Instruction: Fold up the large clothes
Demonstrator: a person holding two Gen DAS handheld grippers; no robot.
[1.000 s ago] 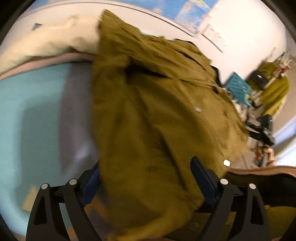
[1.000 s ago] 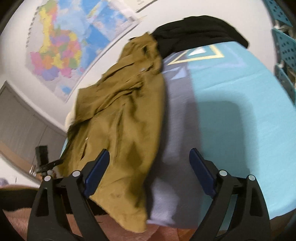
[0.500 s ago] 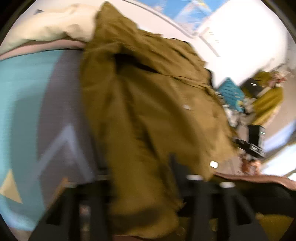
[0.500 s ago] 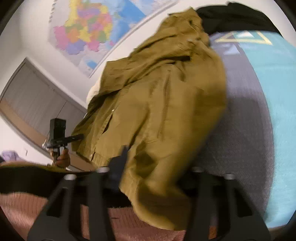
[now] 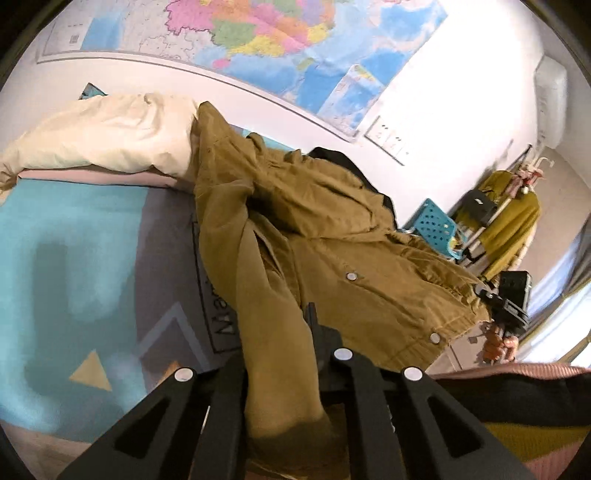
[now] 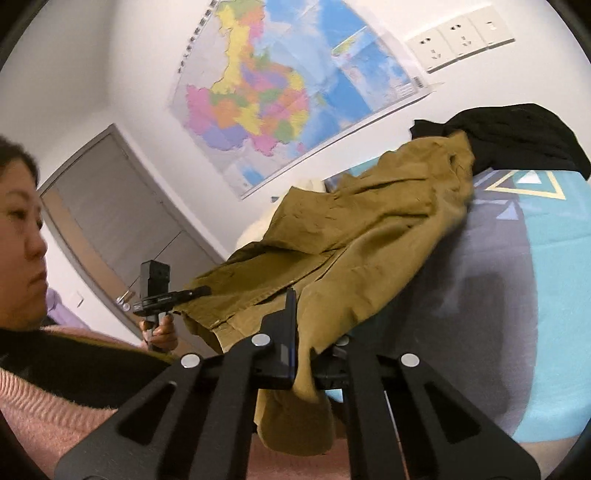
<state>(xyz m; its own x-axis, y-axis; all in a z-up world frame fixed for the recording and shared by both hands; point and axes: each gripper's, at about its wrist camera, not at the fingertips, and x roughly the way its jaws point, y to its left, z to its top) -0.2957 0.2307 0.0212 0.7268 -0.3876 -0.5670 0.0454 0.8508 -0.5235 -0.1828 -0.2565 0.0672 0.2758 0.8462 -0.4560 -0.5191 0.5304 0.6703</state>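
Change since a second ago: both pairs of jaws, then wide apart over the jacket's near edge, have just been closing and now pinch cloth; near edge raised off the bed, more wall and map in both views.
Left gripper [image 5: 291, 354]: fingers together, clamped on a fold of the olive jacket [image 5: 332, 236]; cloth bunched between the black arms and hanging below them.
Right gripper [image 6: 306, 350]: fingers together on the jacket's [image 6: 354, 243] hem; a tail of fabric drooping under the jaws.
Jacket, place: far part draped on the bed, near part lifted and stretched toward both grippers; two metal snaps [image 5: 351, 276] showing on the front in the left view.
Bed cover [image 5: 74, 258]: turquoise and grey with triangle print, bare on the left of the jacket in the left view, on the right in the right view.
Cream bedding [image 5: 99, 136]: heaped at the far left end, touching the jacket's far corner.
Black garment [image 6: 517, 136]: piled at the bed's far end, just behind the jacket's upper edge.
Wall map [image 6: 280, 99]: coloured, above the bed.
Sockets [image 6: 461, 33]: white row, right of the map.
Person: pink sleeve [image 6: 48, 398] at lower left of the right view; hand [image 6: 162, 328] holding the other gripper's handle.
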